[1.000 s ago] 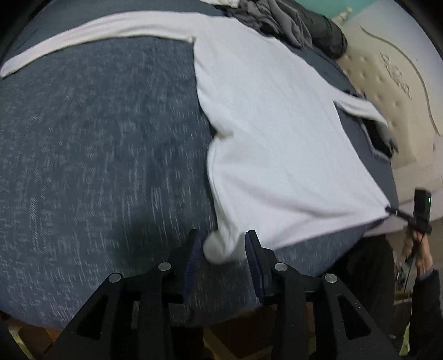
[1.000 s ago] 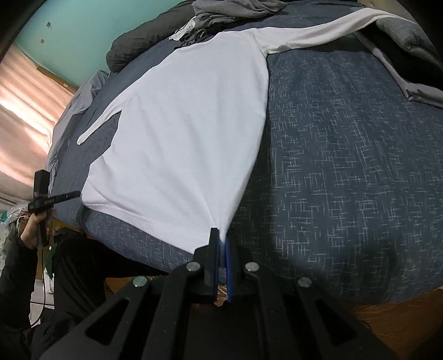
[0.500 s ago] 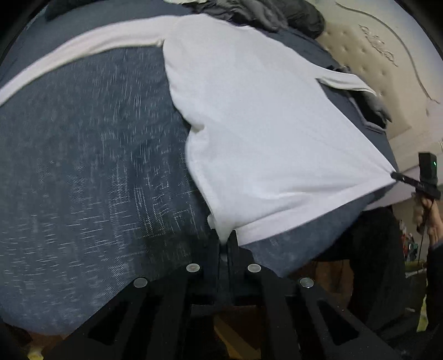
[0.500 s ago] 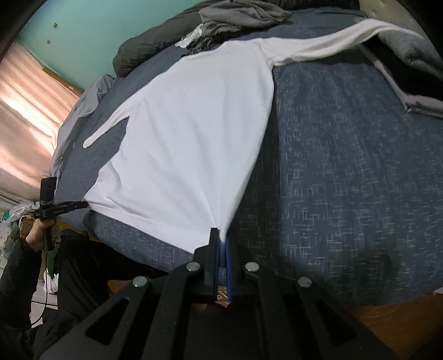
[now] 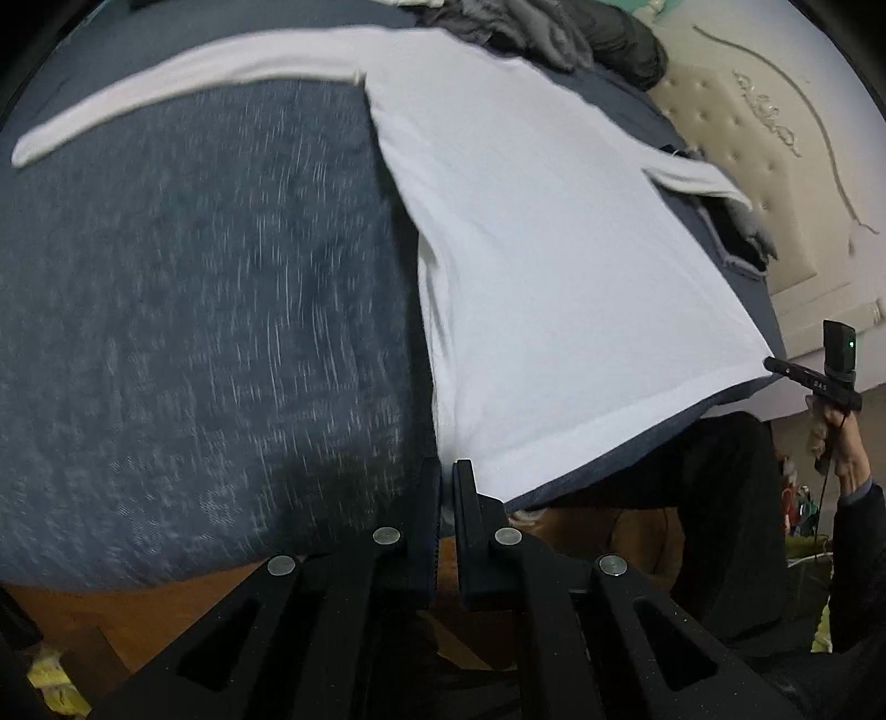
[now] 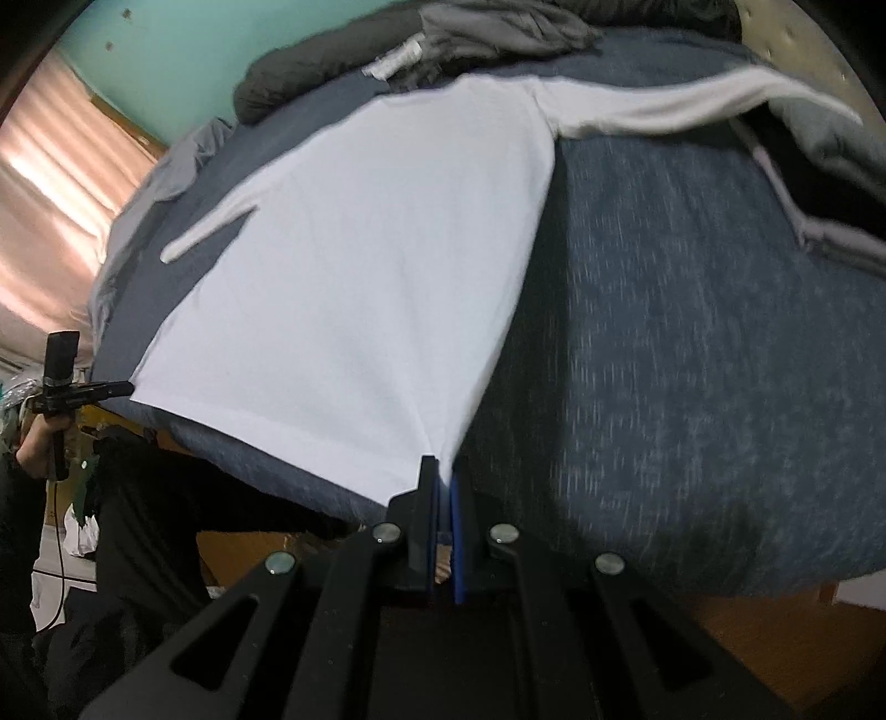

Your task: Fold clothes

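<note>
Lying flat on the blue-grey bed [image 5: 194, 332], the white long-sleeved shirt [image 5: 542, 266] had one sleeve stretched leftward, and the left gripper [image 5: 447, 476] was clenched on its near hem corner; at the far corner the right gripper [image 5: 775, 365] met the hem, a hand [image 5: 836, 443] beneath it. From the right wrist, the right gripper [image 6: 443, 471] pinched its own hem corner of the shirt [image 6: 360, 277], while the left gripper [image 6: 119, 389] touched the opposite corner, with grey clothes [image 6: 498, 27] heaped beyond.

text: "045"-like white marks, too small to read surely | on: right gripper [image 5: 814, 382] finger
</note>
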`<state>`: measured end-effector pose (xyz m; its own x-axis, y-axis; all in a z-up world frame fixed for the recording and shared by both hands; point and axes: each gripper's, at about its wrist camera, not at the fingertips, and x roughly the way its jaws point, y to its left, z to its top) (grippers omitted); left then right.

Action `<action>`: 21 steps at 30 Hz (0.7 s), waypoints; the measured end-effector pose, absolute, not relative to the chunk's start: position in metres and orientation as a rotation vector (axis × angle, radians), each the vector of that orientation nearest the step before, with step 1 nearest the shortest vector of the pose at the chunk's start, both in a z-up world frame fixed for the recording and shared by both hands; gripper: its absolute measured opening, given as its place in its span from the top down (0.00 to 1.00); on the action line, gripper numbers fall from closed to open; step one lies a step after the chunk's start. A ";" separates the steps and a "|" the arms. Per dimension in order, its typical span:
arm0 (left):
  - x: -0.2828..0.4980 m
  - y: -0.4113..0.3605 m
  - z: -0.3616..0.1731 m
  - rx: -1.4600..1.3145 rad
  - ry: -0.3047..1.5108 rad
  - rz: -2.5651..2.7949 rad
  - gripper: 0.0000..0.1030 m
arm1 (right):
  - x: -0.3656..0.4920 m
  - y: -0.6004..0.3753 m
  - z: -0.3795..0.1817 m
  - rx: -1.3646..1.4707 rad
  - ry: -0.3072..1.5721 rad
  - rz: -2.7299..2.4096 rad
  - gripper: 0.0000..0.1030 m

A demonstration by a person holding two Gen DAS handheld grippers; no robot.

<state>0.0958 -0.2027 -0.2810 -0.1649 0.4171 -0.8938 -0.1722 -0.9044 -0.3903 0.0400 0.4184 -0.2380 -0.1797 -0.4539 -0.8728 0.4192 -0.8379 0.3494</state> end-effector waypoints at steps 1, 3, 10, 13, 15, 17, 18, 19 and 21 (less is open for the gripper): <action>0.096 -0.203 -0.288 -1.741 -0.286 2.113 0.96 | 0.040 0.419 -0.245 1.550 -0.045 -2.049 0.97; 0.095 -0.205 -0.299 -1.758 -0.304 2.107 0.96 | 0.041 0.420 -0.257 1.571 -0.050 -2.044 0.97; 0.096 -0.210 -0.314 -1.774 -0.318 2.121 0.96 | 0.044 0.424 -0.275 1.577 -0.022 -2.073 0.97; 0.095 -0.212 -0.315 -1.776 -0.297 2.136 0.96 | 0.045 0.425 -0.282 1.577 -0.008 -2.087 0.97; 0.095 -0.217 -0.315 -1.775 -0.310 2.140 0.96 | 0.046 0.427 -0.286 1.577 0.001 -2.096 0.97; 0.093 -0.220 -0.315 -1.773 -0.327 2.143 0.96 | 0.050 0.434 -0.293 1.594 -0.004 -2.111 0.98; 0.093 -0.221 -0.316 -1.778 -0.324 2.139 0.96 | 0.050 0.438 -0.294 1.598 -0.024 -2.115 0.98; 0.094 -0.220 -0.317 -1.783 -0.312 2.136 0.96 | 0.049 0.441 -0.296 1.602 -0.043 -2.119 0.98; 0.095 -0.215 -0.318 -1.790 -0.301 2.131 0.96 | 0.050 0.446 -0.294 1.595 -0.056 -2.126 0.98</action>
<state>0.0949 -0.2155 -0.3177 -0.1483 0.3891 -0.9092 -0.1219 -0.9195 -0.3736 0.0497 0.4458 -0.2939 -0.2072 -0.3953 -0.8949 0.3477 -0.8848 0.3103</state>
